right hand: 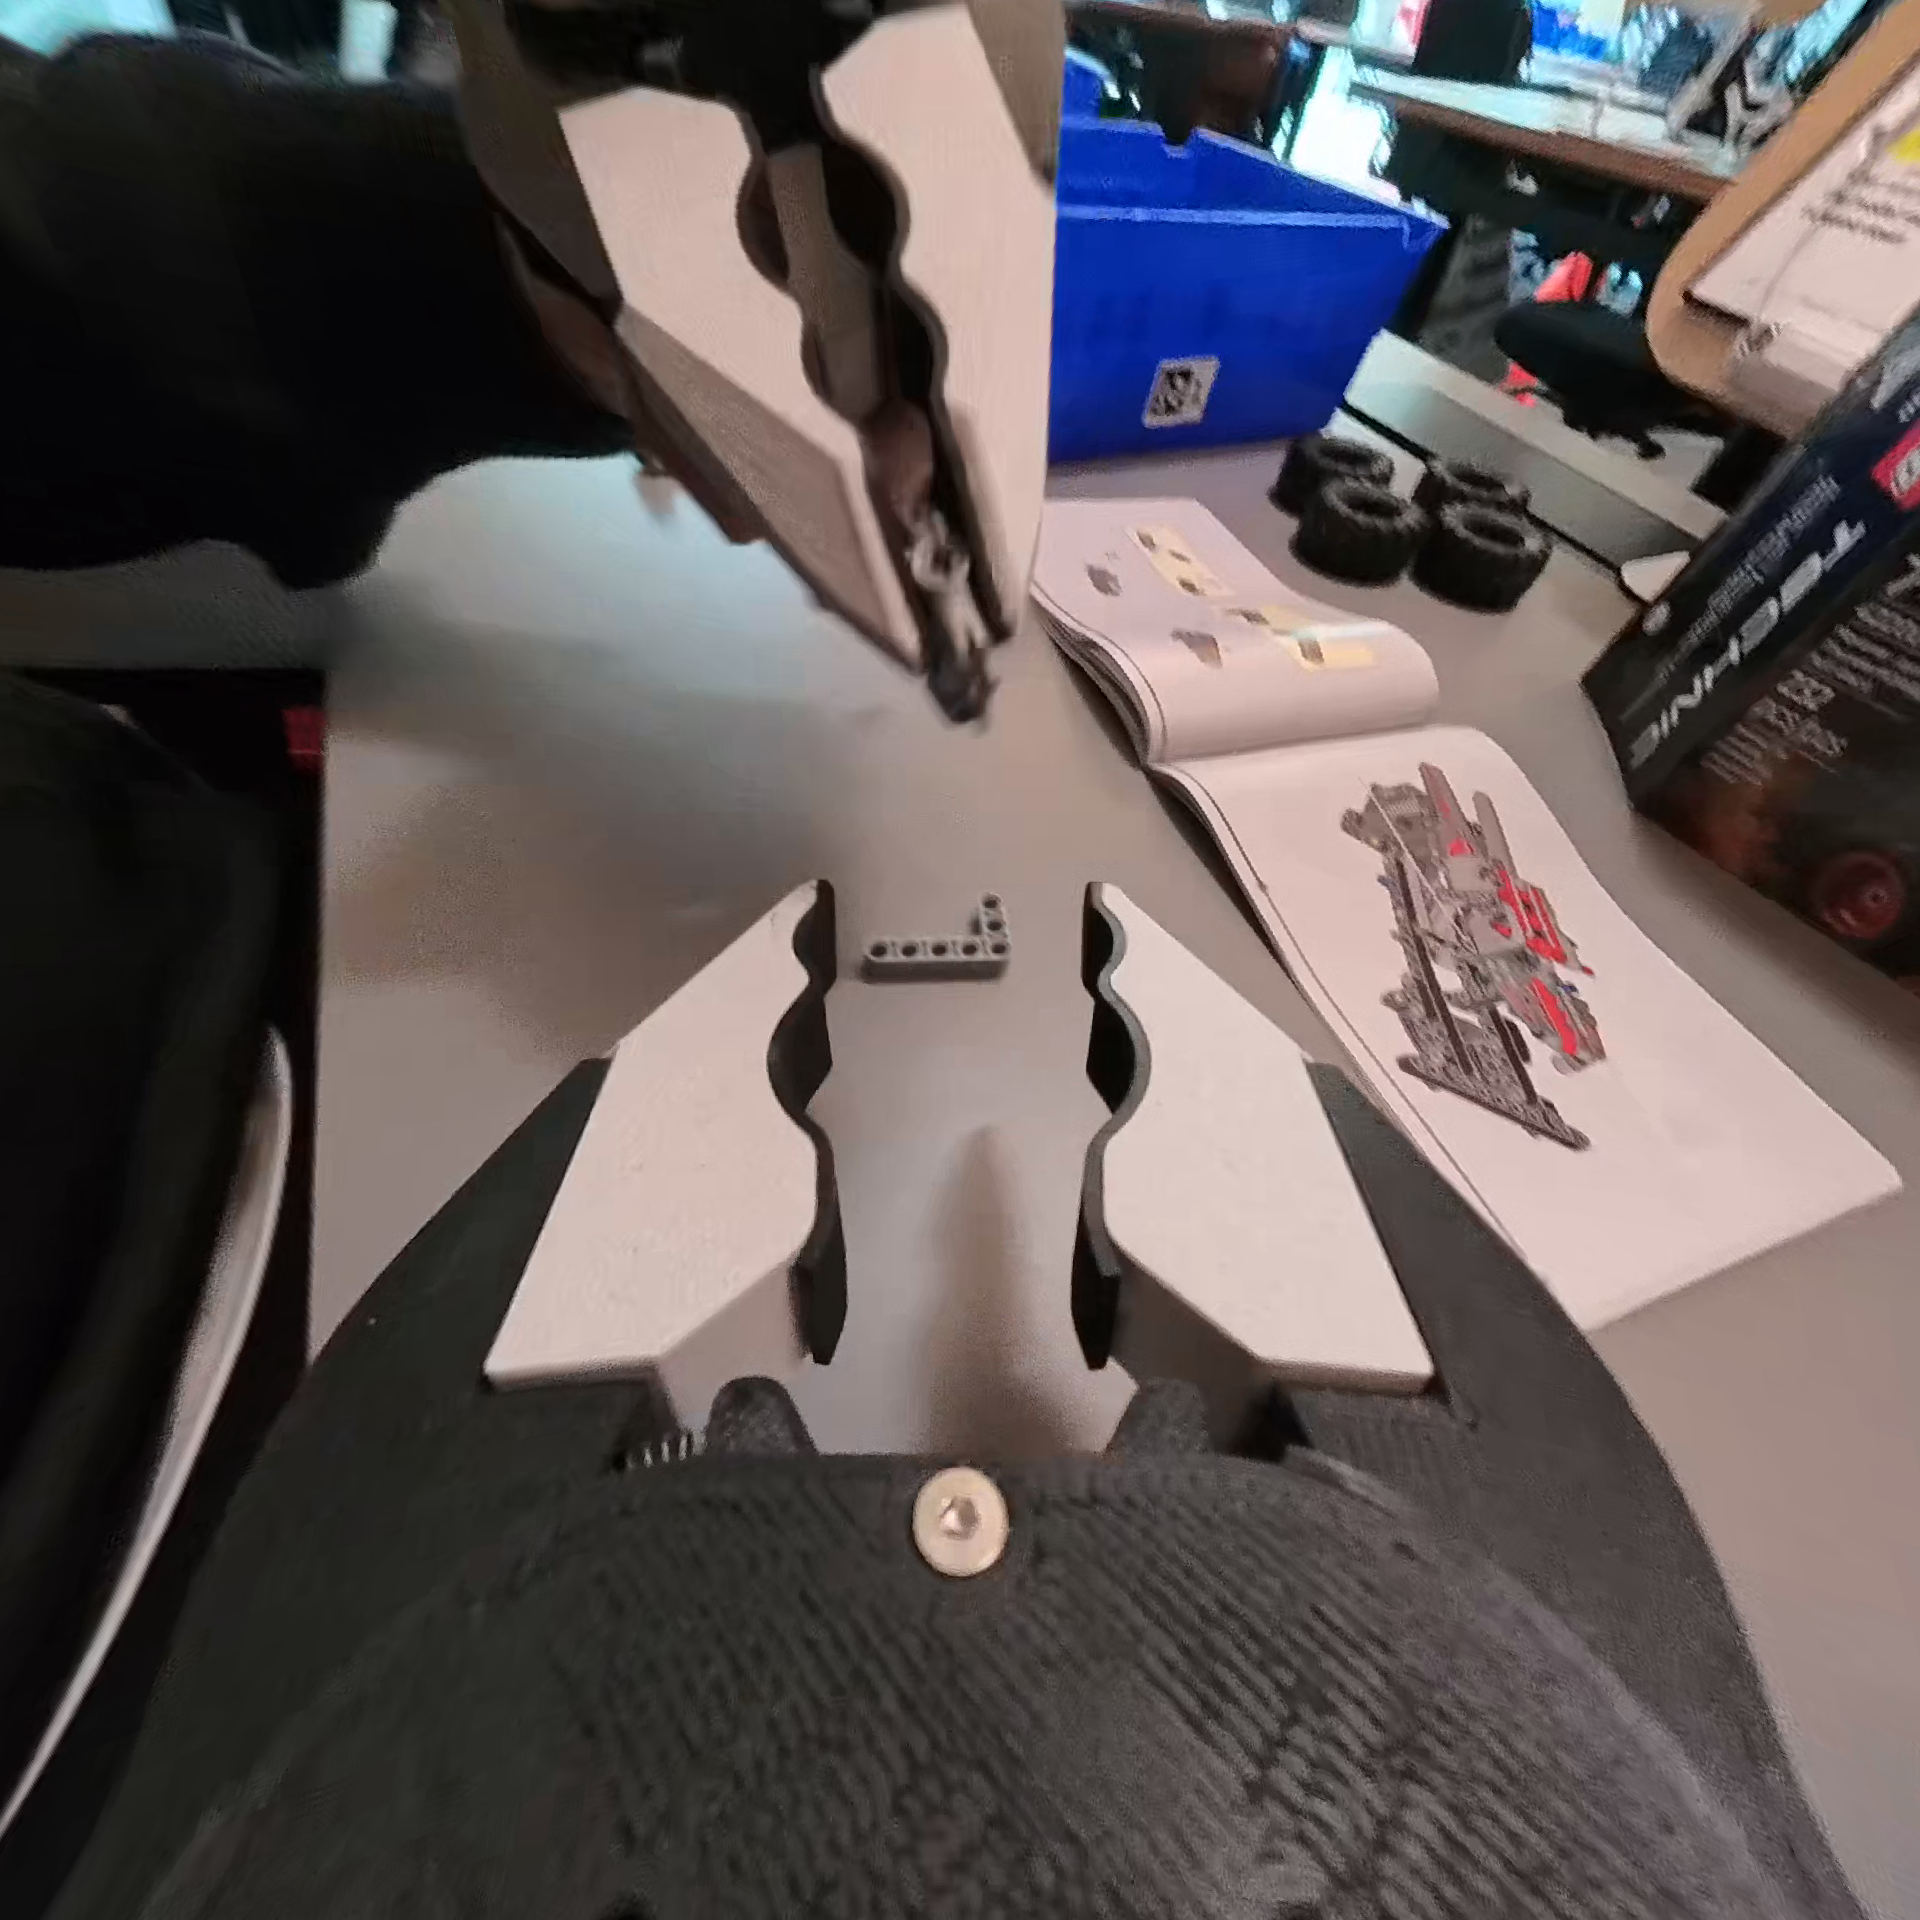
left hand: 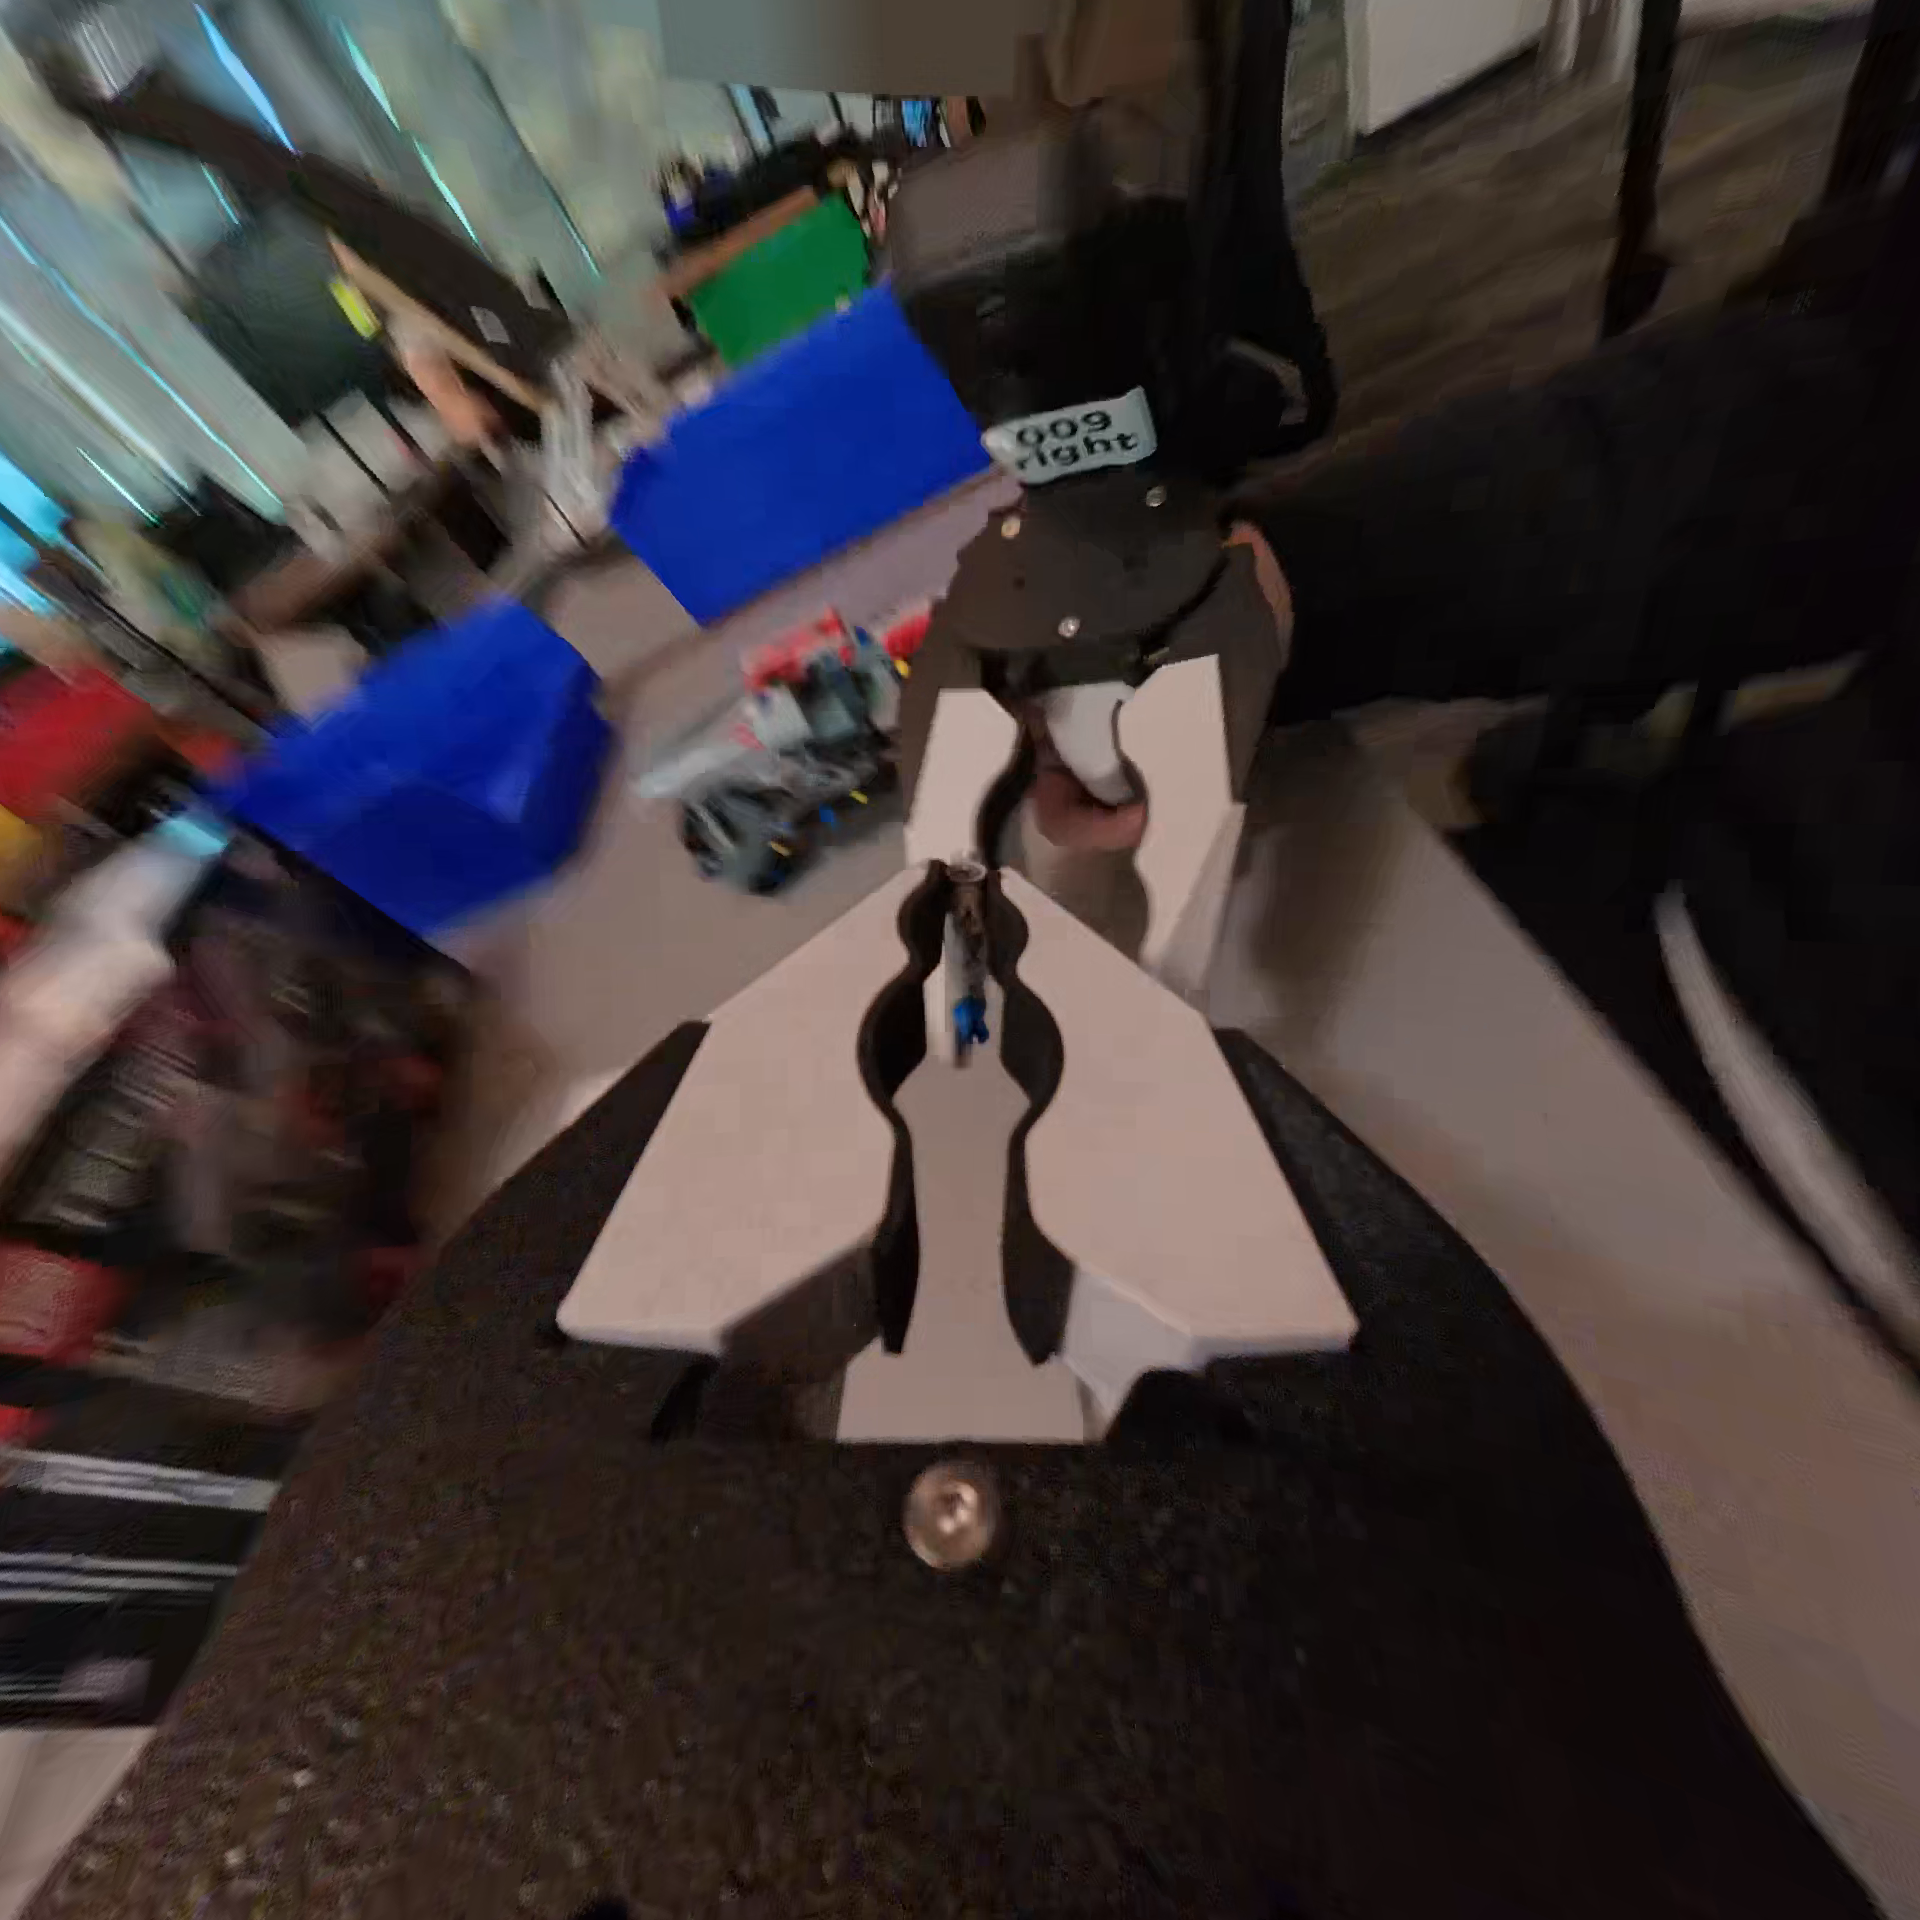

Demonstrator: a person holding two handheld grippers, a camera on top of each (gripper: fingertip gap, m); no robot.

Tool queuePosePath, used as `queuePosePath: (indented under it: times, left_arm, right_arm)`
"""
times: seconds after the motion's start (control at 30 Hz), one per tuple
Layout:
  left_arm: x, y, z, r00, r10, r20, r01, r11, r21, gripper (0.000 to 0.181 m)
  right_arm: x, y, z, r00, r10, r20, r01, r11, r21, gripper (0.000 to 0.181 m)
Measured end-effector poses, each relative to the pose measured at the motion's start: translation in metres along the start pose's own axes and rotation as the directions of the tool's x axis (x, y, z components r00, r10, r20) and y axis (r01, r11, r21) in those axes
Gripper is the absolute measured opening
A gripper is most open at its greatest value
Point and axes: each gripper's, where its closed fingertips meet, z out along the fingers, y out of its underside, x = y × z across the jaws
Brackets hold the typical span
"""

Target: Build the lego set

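left gripper [left hand: 961, 883] clamped on small grey lego part [left hand: 964, 971], right gripper [right hand: 958, 904] spread wide over L-shaped grey beam [right hand: 940, 943], beam left of open instruction booklet [right hand: 1455, 935]

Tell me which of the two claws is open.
The right claw is open: its fingers stand wide apart over the grey L-shaped piece on the table. The left claw is shut on a small lego part.

Blurred blue bins [left hand: 800, 457], clamped lego piece [right hand: 951, 613] smeared (shape unclear)
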Motion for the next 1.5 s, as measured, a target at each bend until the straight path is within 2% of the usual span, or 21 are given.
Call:
queuePosePath:
  times: [0.1,0.17,0.23,0.3,0.33,0.4,0.47,0.53,0.67,0.73,0.83,1.03,1.1,1.2,1.23,1.3,1.33,1.37,1.4,1.43,1.5]
  left_arm:
    - [0.011,-0.013,-0.007,0.951,0.308,0.009,-0.308,0.95,-0.047,0.005]
    - [0.018,-0.015,-0.007,0.864,0.504,0.024,-0.498,0.86,-0.111,0.004]
    - [0.024,-0.015,-0.006,0.734,0.678,0.033,-0.664,0.727,-0.176,0.004]
    - [0.03,-0.017,-0.005,0.576,0.816,0.047,-0.792,0.571,-0.215,0.004]
    - [0.032,-0.018,-0.005,0.493,0.869,0.051,-0.839,0.49,-0.235,0.004]
    - [0.037,-0.016,-0.004,0.318,0.948,0.031,-0.914,0.315,-0.257,0.004]
    - [0.04,-0.01,-0.003,0.199,0.98,-0.01,-0.945,0.189,-0.266,0.004]
    - [0.043,-0.007,-0.002,0.12,0.992,-0.027,-0.96,0.109,-0.256,0.004]
    - [0.049,-0.004,0.002,0.04,0.998,-0.058,-0.973,0.026,-0.229,0.005]
    - [0.05,-0.004,0.003,0.034,0.998,-0.057,-0.975,0.021,-0.222,0.004]
    - [0.047,-0.002,0.003,0.043,0.997,-0.063,-0.972,0.027,-0.231,0.005]
    - [0.037,0.0,0.0,0.167,0.985,-0.043,-0.95,0.149,-0.275,0.007]
    - [0.031,0.003,-0.003,0.26,0.965,-0.029,-0.92,0.238,-0.311,0.016]
    - [0.022,0.01,-0.01,0.509,0.861,0.012,-0.802,0.479,-0.356,0.031]
    - [0.018,0.014,-0.013,0.622,0.783,0.031,-0.721,0.587,-0.367,0.033]
    - [0.01,0.026,-0.019,0.853,0.516,0.077,-0.454,0.806,-0.379,0.032]
    - [0.004,0.032,-0.021,0.935,0.339,0.108,-0.276,0.882,-0.381,0.032]
    - [-0.001,0.037,-0.023,0.978,0.15,0.143,-0.086,0.921,-0.379,0.032]
    - [-0.006,0.042,-0.025,0.981,-0.04,0.188,0.109,0.921,-0.373,0.032]
    - [-0.008,0.047,-0.026,0.951,-0.226,0.21,0.291,0.884,-0.365,0.031]
    - [-0.006,0.054,-0.026,0.808,-0.55,0.21,0.588,0.735,-0.337,0.027]
  right_arm:
    - [-0.018,-0.012,-0.004,0.992,0.045,0.12,-0.053,0.996,0.068,0.052]
    - [-0.029,-0.034,-0.017,0.945,0.176,0.275,-0.231,0.956,0.179,0.054]
    - [-0.03,-0.056,-0.035,0.831,0.328,0.45,-0.468,0.848,0.247,0.052]
    - [-0.034,-0.064,-0.047,0.668,0.412,0.619,-0.639,0.745,0.194,0.038]
    - [-0.035,-0.061,-0.047,0.611,0.447,0.653,-0.684,0.714,0.151,0.029]
    - [-0.033,-0.054,-0.04,0.568,0.5,0.654,-0.725,0.68,0.109,0.034]
    - [-0.03,-0.061,-0.043,0.515,0.5,0.696,-0.772,0.623,0.124,0.028]
    - [-0.025,-0.07,-0.047,0.449,0.505,0.738,-0.824,0.553,0.123,0.01]
    - [-0.033,-0.057,-0.032,0.459,0.557,0.693,-0.802,0.595,0.052,0.023]
    - [-0.038,-0.058,-0.033,0.45,0.542,0.71,-0.794,0.606,0.04,0.018]
    - [-0.034,-0.054,-0.029,0.491,0.546,0.679,-0.78,0.622,0.065,0.008]
    - [-0.027,-0.056,-0.031,0.506,0.543,0.67,-0.786,0.611,0.099,0.007]
    - [-0.024,-0.057,-0.032,0.534,0.532,0.657,-0.776,0.617,0.131,0.005]
    - [-0.013,-0.056,-0.033,0.618,0.523,0.586,-0.733,0.653,0.191,0.005]
    - [-0.011,-0.056,-0.033,0.659,0.51,0.553,-0.705,0.676,0.215,0.005]
    - [-0.004,-0.054,-0.031,0.75,0.478,0.457,-0.627,0.733,0.263,0.005]
    - [0.001,-0.052,-0.028,0.801,0.454,0.391,-0.574,0.768,0.285,0.005]
    - [0.005,-0.05,-0.025,0.846,0.424,0.324,-0.518,0.8,0.303,0.005]
    - [0.006,-0.05,-0.023,0.879,0.389,0.275,-0.465,0.826,0.317,0.005]
    - [0.005,-0.052,-0.021,0.903,0.353,0.243,-0.42,0.844,0.334,0.005]
    - [0.004,-0.057,-0.018,0.946,0.273,0.176,-0.321,0.871,0.373,0.005]
